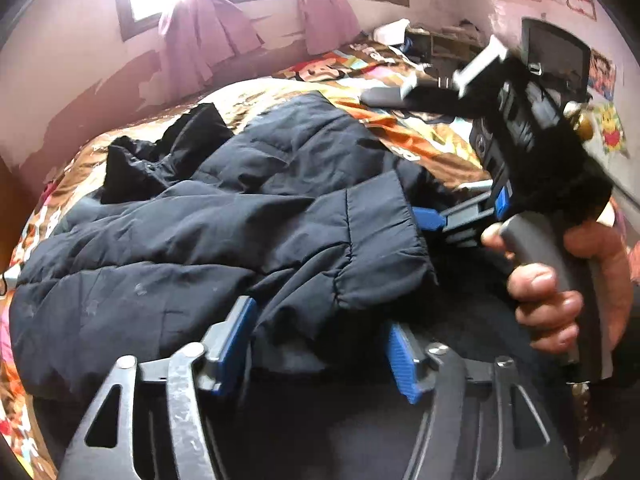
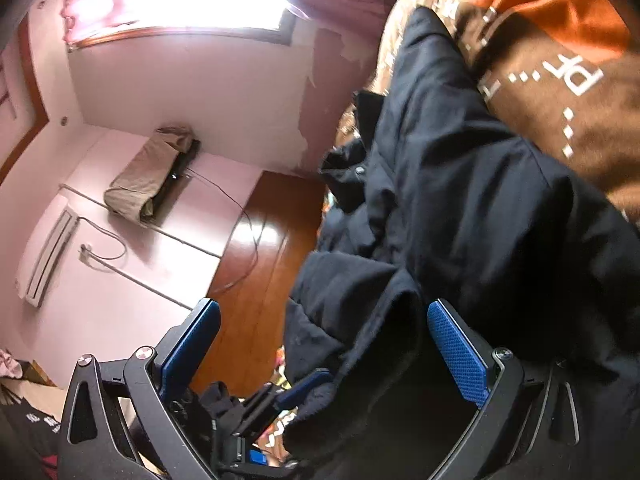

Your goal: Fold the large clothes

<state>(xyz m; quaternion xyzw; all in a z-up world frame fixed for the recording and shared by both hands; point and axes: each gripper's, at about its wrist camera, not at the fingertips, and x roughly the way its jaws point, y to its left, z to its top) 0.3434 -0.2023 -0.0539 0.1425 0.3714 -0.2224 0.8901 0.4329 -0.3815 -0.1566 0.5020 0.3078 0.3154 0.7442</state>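
A large dark navy puffer jacket (image 1: 224, 216) lies spread on the bed, its sleeve cuff (image 1: 380, 240) folded over near me. My left gripper (image 1: 320, 344) is open, its blue pads on either side of the jacket's near edge. My right gripper (image 1: 436, 220), held by a hand (image 1: 560, 288), reaches in from the right with its blue fingers tucked under the cuff. In the right wrist view the right gripper (image 2: 332, 344) is open, with jacket fabric (image 2: 460, 208) bulging between its blue pads (image 2: 456, 352). The left gripper's blue tip (image 2: 304, 388) shows below.
The bed has a bright orange and brown cartoon cover (image 1: 400, 140). Pink curtains (image 1: 208, 28) hang at a bright window behind it. A wooden headboard (image 2: 256, 256), a wall air conditioner (image 2: 48, 260) and clutter (image 1: 420, 40) at the bed's far end surround it.
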